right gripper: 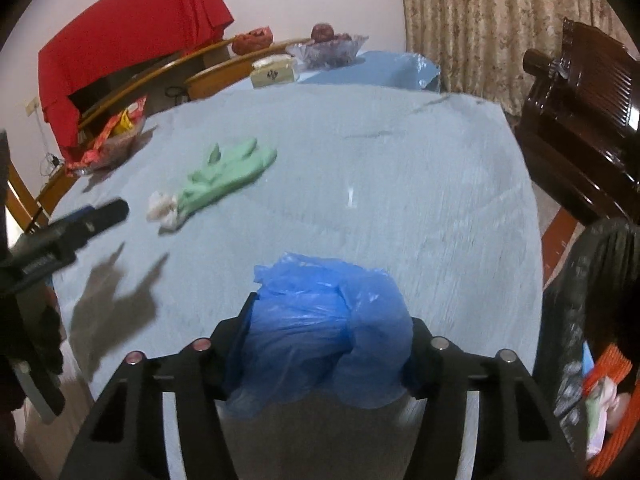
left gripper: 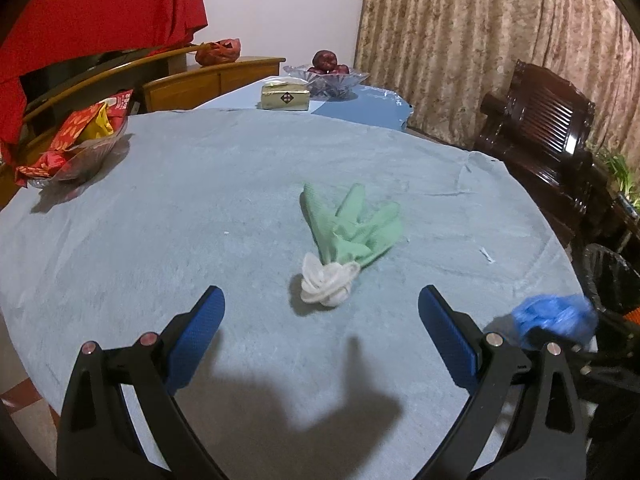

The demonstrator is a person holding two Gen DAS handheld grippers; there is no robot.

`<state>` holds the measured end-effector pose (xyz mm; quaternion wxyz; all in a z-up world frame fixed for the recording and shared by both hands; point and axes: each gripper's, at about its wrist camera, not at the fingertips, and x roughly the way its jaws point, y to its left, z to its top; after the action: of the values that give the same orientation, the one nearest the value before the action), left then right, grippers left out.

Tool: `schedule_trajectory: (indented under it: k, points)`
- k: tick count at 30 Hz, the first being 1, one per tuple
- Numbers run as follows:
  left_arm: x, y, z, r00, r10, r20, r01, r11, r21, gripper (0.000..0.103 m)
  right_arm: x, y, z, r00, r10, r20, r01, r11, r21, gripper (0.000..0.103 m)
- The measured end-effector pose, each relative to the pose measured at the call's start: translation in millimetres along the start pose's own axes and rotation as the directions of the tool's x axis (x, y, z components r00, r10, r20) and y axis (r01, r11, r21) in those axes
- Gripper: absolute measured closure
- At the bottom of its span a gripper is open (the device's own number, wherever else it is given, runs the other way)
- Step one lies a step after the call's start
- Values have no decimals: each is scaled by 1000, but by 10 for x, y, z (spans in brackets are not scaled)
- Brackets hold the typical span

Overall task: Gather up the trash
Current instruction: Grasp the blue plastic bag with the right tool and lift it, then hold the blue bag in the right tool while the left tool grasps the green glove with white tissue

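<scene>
A crumpled white tissue (left gripper: pixel 326 284) lies on the blue-clothed table (left gripper: pixel 180 216), touching the near end of a green glove-like cloth (left gripper: pixel 352 228). My left gripper (left gripper: pixel 320 294) hovers open just short of the tissue, with nothing between its blue pads (left gripper: pixel 200 332). In the right wrist view, my right gripper (right gripper: pixel 334 316) is shut on a crumpled blue plastic bag (right gripper: pixel 320 328) that fills the gap between its fingers, near the table's front edge. The same bag (left gripper: pixel 556 316) shows at the right of the left wrist view. The left gripper (right gripper: pixel 100 216), tissue (right gripper: pixel 164 208) and green cloth (right gripper: pixel 228 172) appear at left.
A bin with a black liner (right gripper: pixel 588 312) stands off the table's right edge, beside a dark wooden chair (left gripper: pixel 548 132). A glass bowl of red packets (left gripper: pixel 76 148) sits far left. A gold box (left gripper: pixel 285 98) and a fruit bowl (left gripper: pixel 326 74) stand at the back. A small white scrap (left gripper: pixel 486 255) lies right of the cloth.
</scene>
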<state>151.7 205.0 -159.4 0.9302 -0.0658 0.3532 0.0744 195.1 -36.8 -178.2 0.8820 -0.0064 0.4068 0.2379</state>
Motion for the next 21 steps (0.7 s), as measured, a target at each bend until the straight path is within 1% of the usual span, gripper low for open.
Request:
schedule_trajectory:
  k: [4, 8, 13, 18, 19, 21]
  points:
    - [177, 34, 80, 1000, 8, -4, -8, 1000, 19, 8, 82, -26, 178, 1000, -12, 18, 12, 1000, -1, 44]
    - [394, 69, 148, 1000, -6, -26, 6, 1000, 22, 8, 179, -43, 296, 999, -19, 27, 19, 1000, 1, 44]
    - [609, 55, 190, 998, -29, -53, 31, 999, 29, 8, 277, -31, 367, 999, -18, 27, 18, 1000, -9, 43]
    - [819, 9, 219, 994, -50, -98, 53, 998, 26, 9, 367, -2, 415, 1000, -13, 22, 14, 1000, -18, 43]
    - [867, 2, 218, 992, -58, -113, 61, 998, 21, 11, 380, 1, 421, 1000, -13, 21, 13, 1000, -20, 43]
    - [926, -10, 201, 988, -75, -138, 77, 997, 12, 25, 391, -3, 423, 1000, -12, 19, 12, 1000, -19, 43]
